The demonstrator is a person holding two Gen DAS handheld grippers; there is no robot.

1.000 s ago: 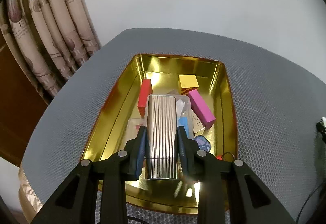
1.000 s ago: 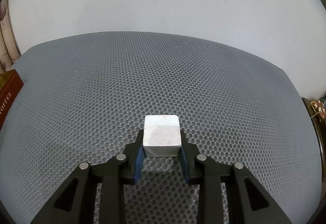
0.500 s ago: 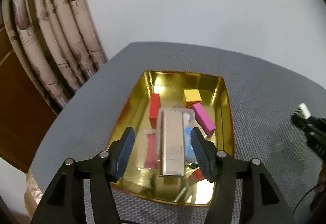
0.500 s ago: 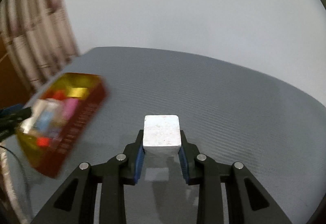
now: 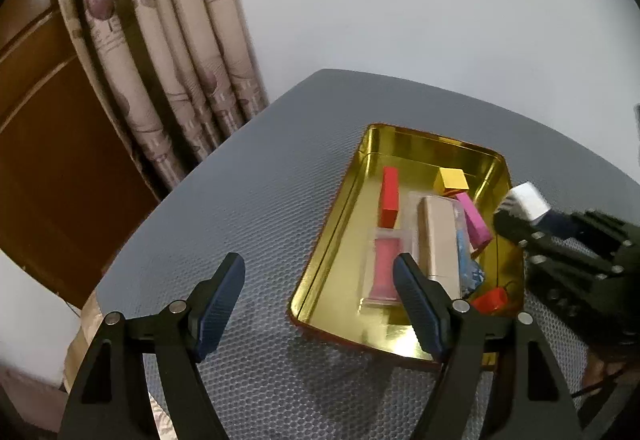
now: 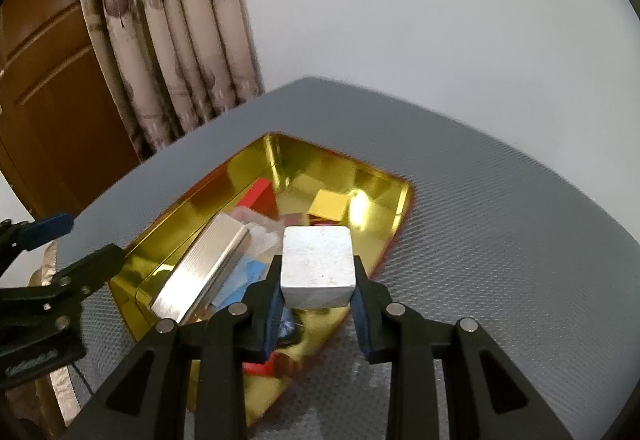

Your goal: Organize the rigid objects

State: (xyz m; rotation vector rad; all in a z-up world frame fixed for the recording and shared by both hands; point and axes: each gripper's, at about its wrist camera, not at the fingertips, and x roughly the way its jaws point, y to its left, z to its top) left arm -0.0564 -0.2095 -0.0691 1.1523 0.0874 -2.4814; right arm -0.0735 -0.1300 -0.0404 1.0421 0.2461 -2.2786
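A gold tin tray [image 5: 344, 207] lies on the grey table and holds a ribbed silver box [image 5: 438, 240], a red block [image 5: 389, 195], a yellow cube [image 5: 452, 179], a pink block [image 5: 474, 224] and a clear packet with a pink item [image 5: 384, 272]. My left gripper [image 5: 320, 304] is open and empty, left of the tray's near edge. My right gripper [image 6: 316, 314] is shut on a white cube [image 6: 318, 266] and holds it above the tray [image 6: 400, 215]. It also shows in the left wrist view [image 5: 528, 199], over the tray's right rim.
A patterned curtain [image 5: 160, 59] and a brown wooden door [image 5: 40, 119] stand beyond the table's left edge. A white wall is behind. The left gripper [image 6: 48, 240] shows at the left in the right wrist view. Bare grey mat [image 6: 500, 220] lies right of the tray.
My left gripper let go of the silver box, opened wide and drew back left. My right gripper carried the white cube from the bare mat to above the tray.
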